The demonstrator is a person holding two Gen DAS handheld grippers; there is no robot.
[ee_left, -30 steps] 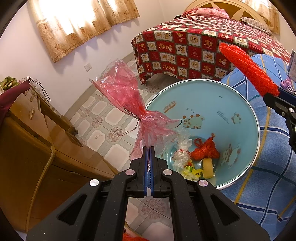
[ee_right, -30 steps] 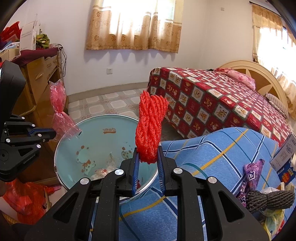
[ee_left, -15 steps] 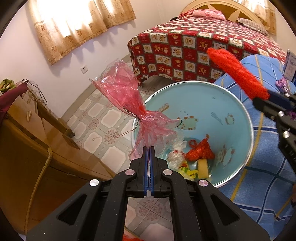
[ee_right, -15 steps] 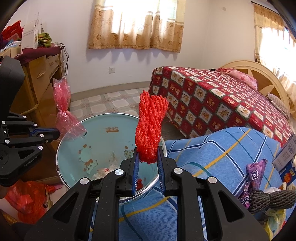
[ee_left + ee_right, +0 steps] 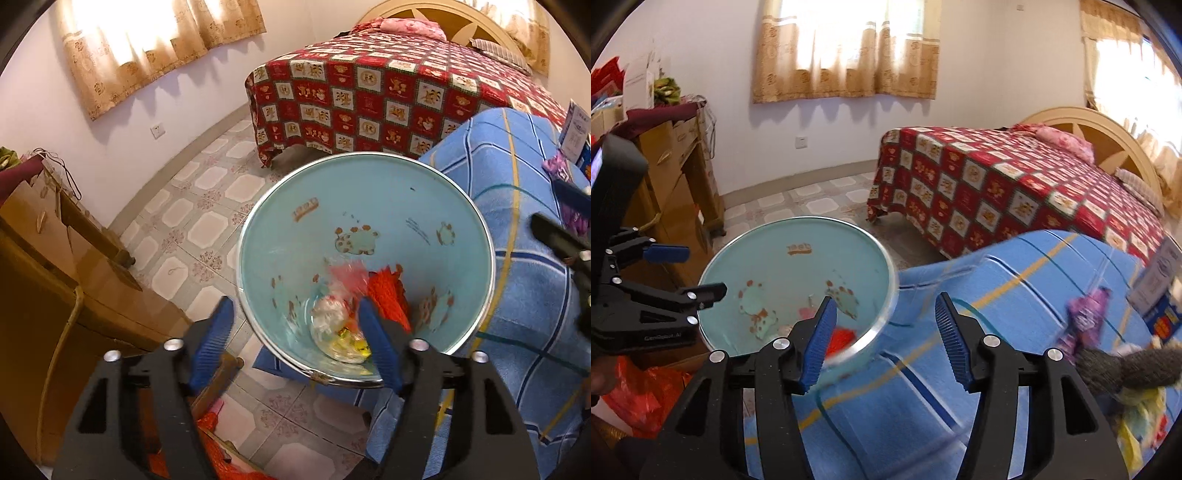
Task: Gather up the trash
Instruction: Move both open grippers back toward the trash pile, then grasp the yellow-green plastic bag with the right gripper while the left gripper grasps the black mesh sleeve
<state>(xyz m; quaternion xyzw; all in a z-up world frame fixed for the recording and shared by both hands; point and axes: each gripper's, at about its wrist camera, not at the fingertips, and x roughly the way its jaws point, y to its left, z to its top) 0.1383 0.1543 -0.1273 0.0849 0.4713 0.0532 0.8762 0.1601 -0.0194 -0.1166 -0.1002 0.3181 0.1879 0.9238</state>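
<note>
Left gripper (image 5: 295, 332) has its blue ribbed fingers (image 5: 212, 338) spread wide with nothing between them, parked right over the near rim of the light blue round bin with the metal rim and cartoon animal prints (image 5: 369, 206). Right gripper (image 5: 884, 341) is the same deal, jaws apart and empty, sitting over the bin's right edge where it meets the blue striped cloth with yellow lines (image 5: 1015, 288).

The trash is all down at the bottom of the bin: a crumpled pink plastic wrapper (image 5: 349, 277), blurry but clearly inside, a red-orange mesh bundle (image 5: 388, 291) just beside it to the right, and a clear plastic bag with white and yellow bits (image 5: 340, 332) nearer the camera. From the right wrist view you only catch a sliver of the red bundle (image 5: 842, 338) and some pink behind the left finger.

Still on the blue cloth, off to the right: a purple foil wrapper (image 5: 1086, 314), a dark grey knitted roll (image 5: 1123, 369) near it, and a white and blue box (image 5: 1160, 291) behind them. Can't tell if the wrapper touches the roll, that side is smeared.

The bin stands on the pale patterned floor tiles (image 5: 207, 184), between a brown wooden cabinet (image 5: 48, 280) and the cloth. Bed with a red checkered cover (image 5: 388, 96) sits behind it.
</note>
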